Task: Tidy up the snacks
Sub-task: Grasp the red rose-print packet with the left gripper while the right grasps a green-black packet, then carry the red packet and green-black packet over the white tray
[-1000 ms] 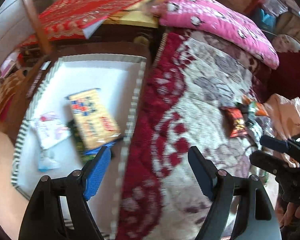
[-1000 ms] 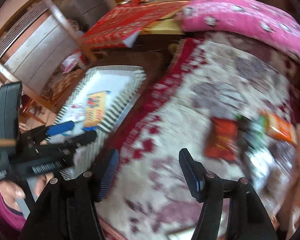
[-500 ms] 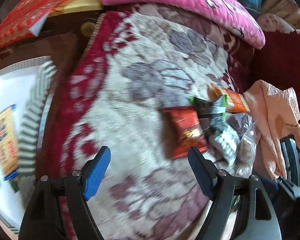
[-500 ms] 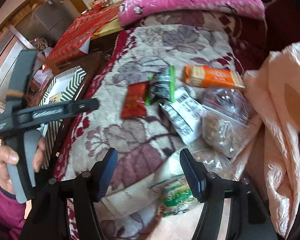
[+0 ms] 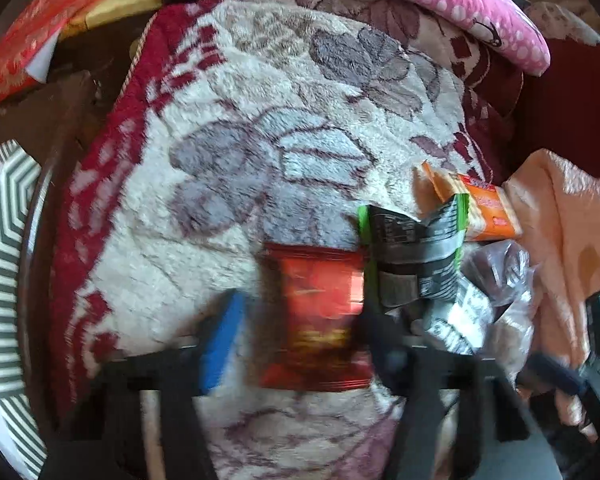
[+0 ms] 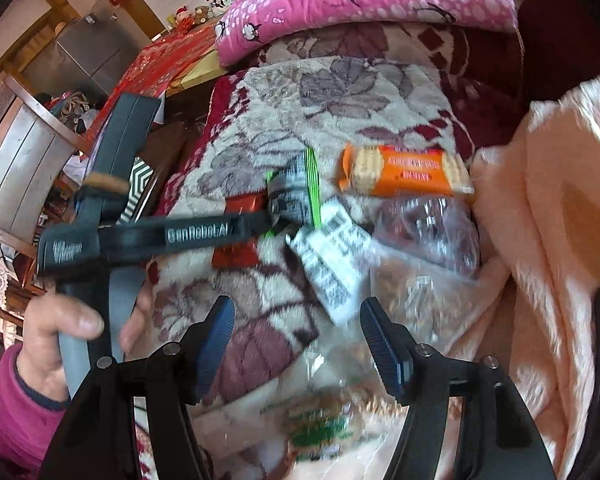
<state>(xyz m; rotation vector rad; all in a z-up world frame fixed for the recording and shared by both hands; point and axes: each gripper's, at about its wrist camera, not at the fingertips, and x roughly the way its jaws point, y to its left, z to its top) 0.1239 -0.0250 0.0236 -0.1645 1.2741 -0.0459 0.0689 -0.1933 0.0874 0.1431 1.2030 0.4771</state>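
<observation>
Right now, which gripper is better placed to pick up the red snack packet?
Left. The left gripper is open with the red snack packet between its fingers. The right gripper is open too, but sits nearer the white barcode packet.

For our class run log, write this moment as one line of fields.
left claw: open, astride red packet | right claw: open, over white packet | snacks: on blanket | tray: left edge
</observation>
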